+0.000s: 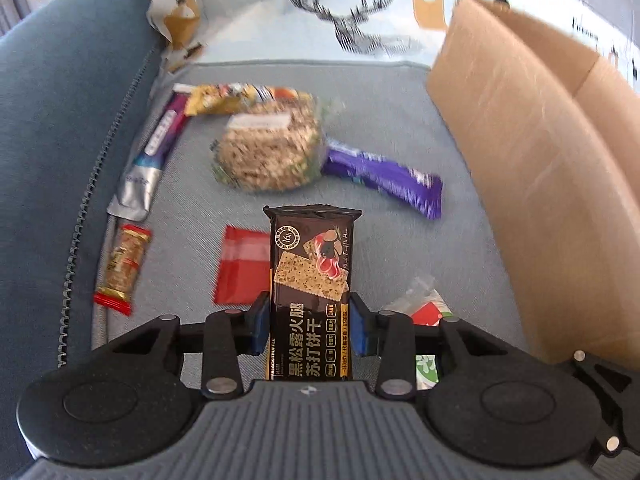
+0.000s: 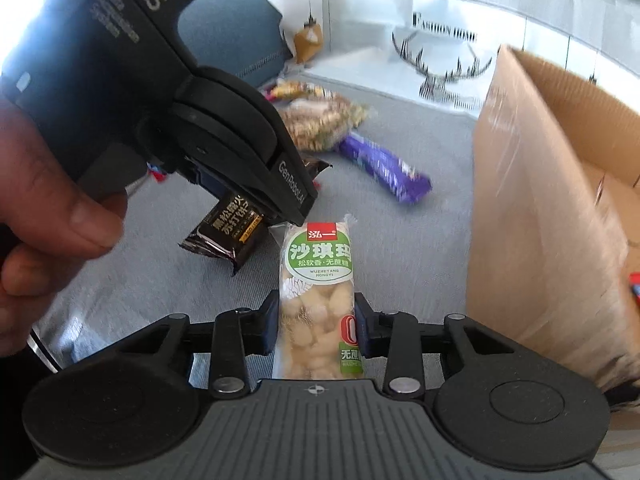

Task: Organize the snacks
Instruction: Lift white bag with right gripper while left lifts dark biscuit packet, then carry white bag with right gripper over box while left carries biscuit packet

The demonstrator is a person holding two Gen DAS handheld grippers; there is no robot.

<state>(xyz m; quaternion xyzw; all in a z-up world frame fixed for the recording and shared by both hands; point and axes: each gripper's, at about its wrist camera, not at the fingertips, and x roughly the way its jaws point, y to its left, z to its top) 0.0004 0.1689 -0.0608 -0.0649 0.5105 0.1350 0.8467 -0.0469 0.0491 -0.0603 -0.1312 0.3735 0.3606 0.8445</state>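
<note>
Left wrist view. Left gripper (image 1: 309, 330) nearest the lens, its blue pads clamped on either side of a dark cracker packet (image 1: 311, 280) that stands lengthwise between the fingers, top end pointing away. Behind the packet, a flat red sachet (image 1: 240, 266) lies on the grey cushion (image 1: 400, 240). Far left, against the dark blue sofa arm (image 1: 60, 120), a small gold-and-red bar (image 1: 122, 270) and a long silver-and-purple tube pack (image 1: 154, 152). Mid-cushion: a clear bag of grain crisps (image 1: 268, 148), a yellow wrapper (image 1: 232, 98) just behind it, a purple bar (image 1: 384, 178) touching the bag's right side. Cardboard box (image 1: 532, 168) stands on the right, open at the top. A white and green wrapper (image 1: 424, 308) shows just past the right finger.

Right wrist view. Right gripper (image 2: 316, 328) closed on a clear sachima pack (image 2: 318, 300) with a green label, held lengthwise between the fingers. Left gripper (image 2: 256, 216) crosses the upper left, held by a hand (image 2: 44, 216), with the cracker packet (image 2: 228, 232) pinched in it and tilted above the cushion (image 2: 420, 240). Purple bar (image 2: 384, 166) and grain bag (image 2: 320, 124) lie beyond. Box (image 2: 536, 216) on the right, near wall close to the sachima pack; something red shows inside at the frame edge, too small to identify.
</note>
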